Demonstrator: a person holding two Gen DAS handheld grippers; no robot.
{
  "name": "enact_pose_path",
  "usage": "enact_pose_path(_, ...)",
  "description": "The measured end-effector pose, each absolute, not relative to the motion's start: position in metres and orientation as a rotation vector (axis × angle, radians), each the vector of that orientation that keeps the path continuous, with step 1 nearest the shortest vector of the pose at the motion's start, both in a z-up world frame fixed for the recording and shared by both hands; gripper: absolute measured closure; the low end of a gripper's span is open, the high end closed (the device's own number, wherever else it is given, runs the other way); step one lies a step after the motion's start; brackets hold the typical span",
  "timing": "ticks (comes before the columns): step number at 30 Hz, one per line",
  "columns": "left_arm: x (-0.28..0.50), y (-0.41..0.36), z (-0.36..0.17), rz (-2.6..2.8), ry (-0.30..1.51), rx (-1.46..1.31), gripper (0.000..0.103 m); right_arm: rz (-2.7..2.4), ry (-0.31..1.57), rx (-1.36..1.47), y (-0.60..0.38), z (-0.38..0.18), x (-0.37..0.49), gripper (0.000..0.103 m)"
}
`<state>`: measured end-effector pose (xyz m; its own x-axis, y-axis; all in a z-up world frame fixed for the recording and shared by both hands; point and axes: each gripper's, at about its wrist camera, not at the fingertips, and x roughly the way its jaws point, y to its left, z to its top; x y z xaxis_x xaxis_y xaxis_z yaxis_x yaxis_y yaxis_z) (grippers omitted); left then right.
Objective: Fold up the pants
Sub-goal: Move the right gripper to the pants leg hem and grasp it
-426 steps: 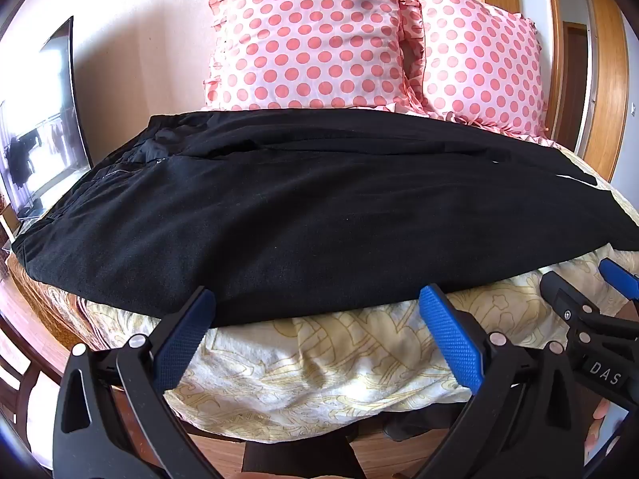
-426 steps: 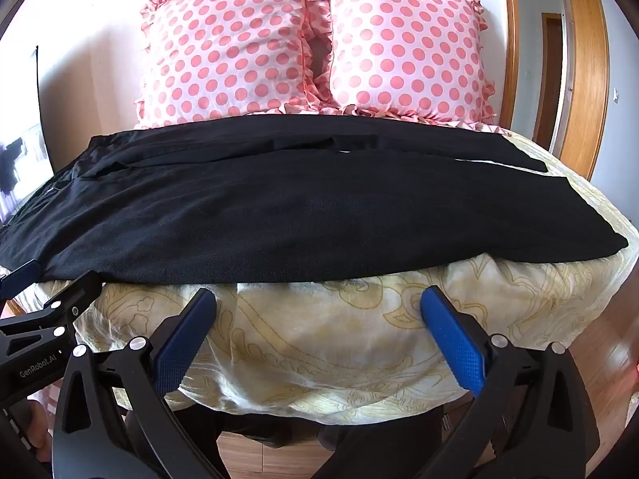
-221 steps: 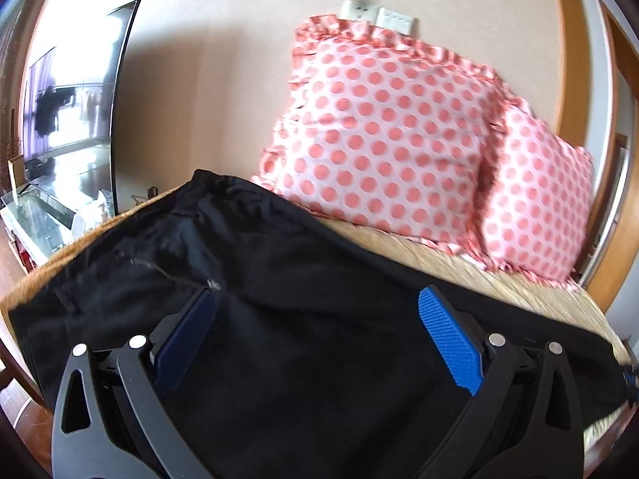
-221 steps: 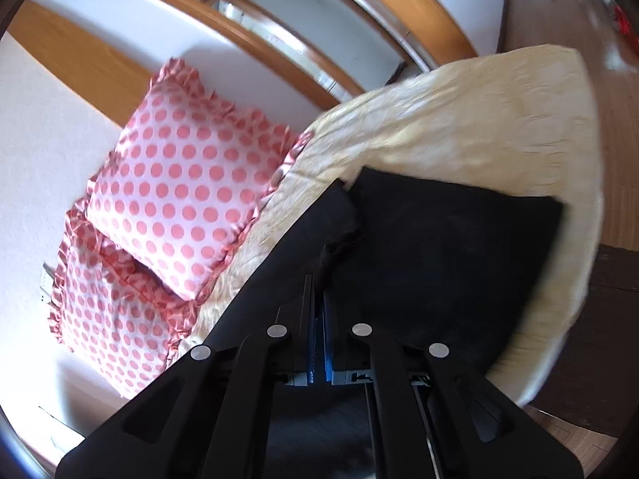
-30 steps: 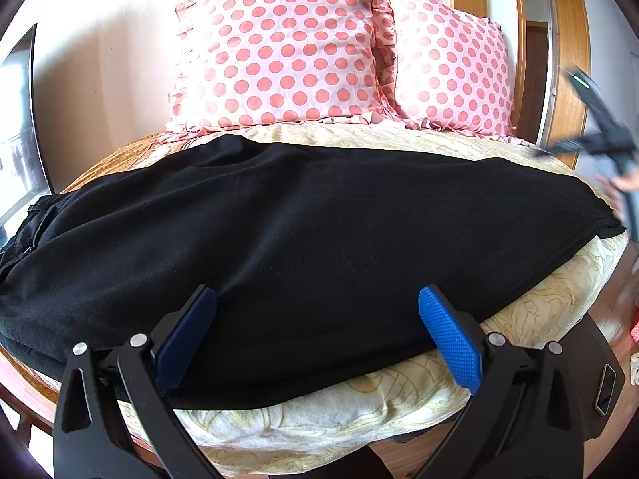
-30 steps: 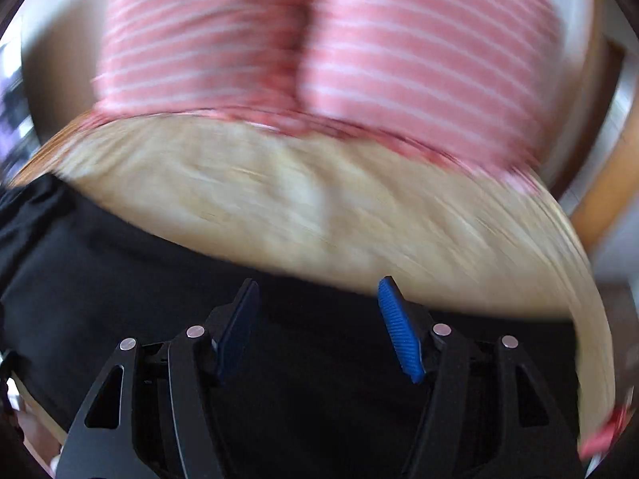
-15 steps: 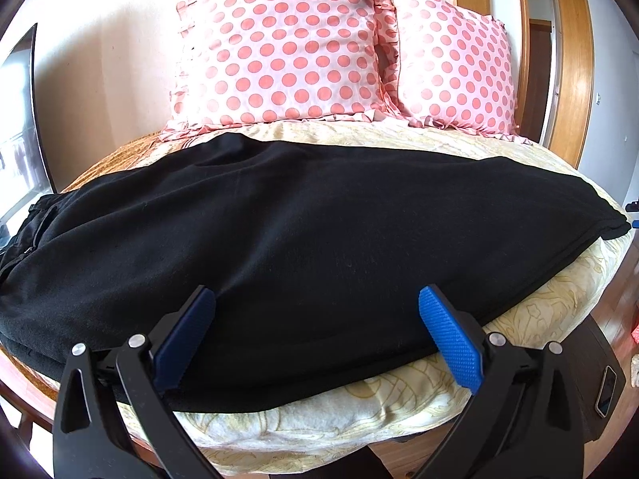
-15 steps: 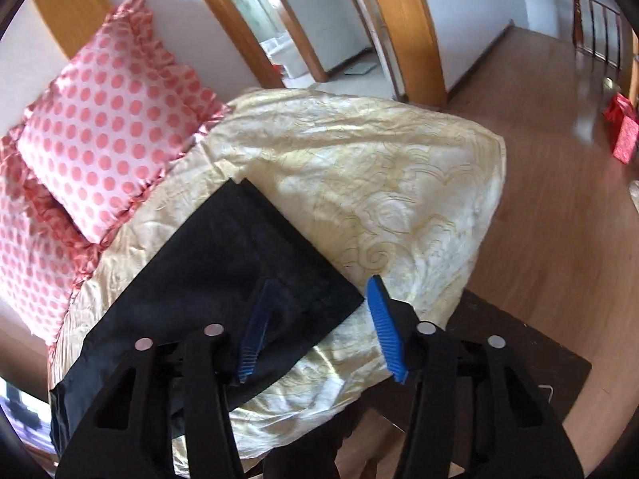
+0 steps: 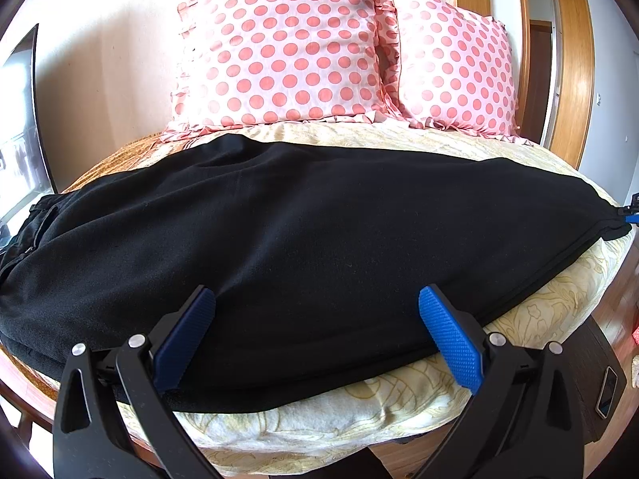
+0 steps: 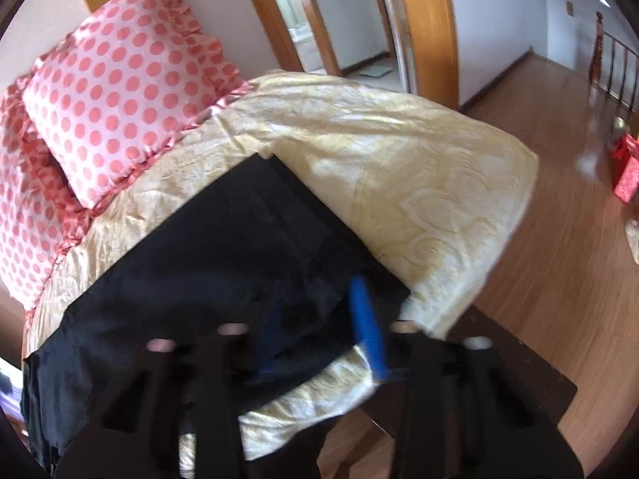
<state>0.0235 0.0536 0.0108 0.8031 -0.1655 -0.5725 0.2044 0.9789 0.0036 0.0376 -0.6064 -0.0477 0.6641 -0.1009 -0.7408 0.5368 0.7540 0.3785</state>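
Black pants (image 9: pixel 319 231), folded lengthwise, lie across the bed with the waist at the left and the leg ends at the right. My left gripper (image 9: pixel 315 319) hovers open over their near edge, gripping nothing. In the right wrist view, which is blurred, my right gripper (image 10: pixel 319 331) sits at the near corner of the leg ends (image 10: pixel 247 263). Its jaws are closing with the hem between the blue pads (image 10: pixel 365 327), and a gap still shows. Its tip (image 9: pixel 631 217) also shows at the hem in the left wrist view.
Two pink polka-dot pillows (image 9: pixel 279 52) lean on the wall behind the pants. The cream patterned bedspread (image 10: pixel 419 167) hangs over the bed corner. Wooden floor (image 10: pixel 559 259), a doorway and red items lie to the right; a screen (image 9: pixel 16 119) stands at the left.
My right gripper came down on the leg-end corner and its jaws narrowed around the hem. My left gripper and the pants stayed put.
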Motion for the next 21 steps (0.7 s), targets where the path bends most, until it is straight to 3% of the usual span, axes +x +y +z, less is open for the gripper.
enact_pose_path(1,0.023,0.053,0.011,-0.199,0.607,0.066,0.002,-0.401,0.764,0.614,-0.606,-0.049,0.039,0.096)
enact_pose_path(7,0.023,0.053,0.01,-0.208,0.613,0.071,0.002,-0.476,0.703,0.601,-0.61,-0.041,0.02,0.1)
enact_pose_path(15,0.023,0.052,0.011,-0.212,0.613,0.074,0.002,-0.554,0.805,0.347,-0.586,-0.045,0.033,0.098)
enact_pose_path(17,0.023,0.052,0.011,-0.213,0.61,0.075,0.002,-0.578,0.836,0.276,-0.58,-0.043,0.037,0.082)
enact_pose_path(19,0.023,0.051,0.011,-0.211,0.609,0.073,0.002,-0.597,0.824,0.246,-0.577,-0.04,0.034,0.041)
enact_pose_path(21,0.023,0.052,0.011,-0.211,0.61,0.074,0.002,-0.627,0.803,0.21,-0.578,-0.034,0.031,0.037)
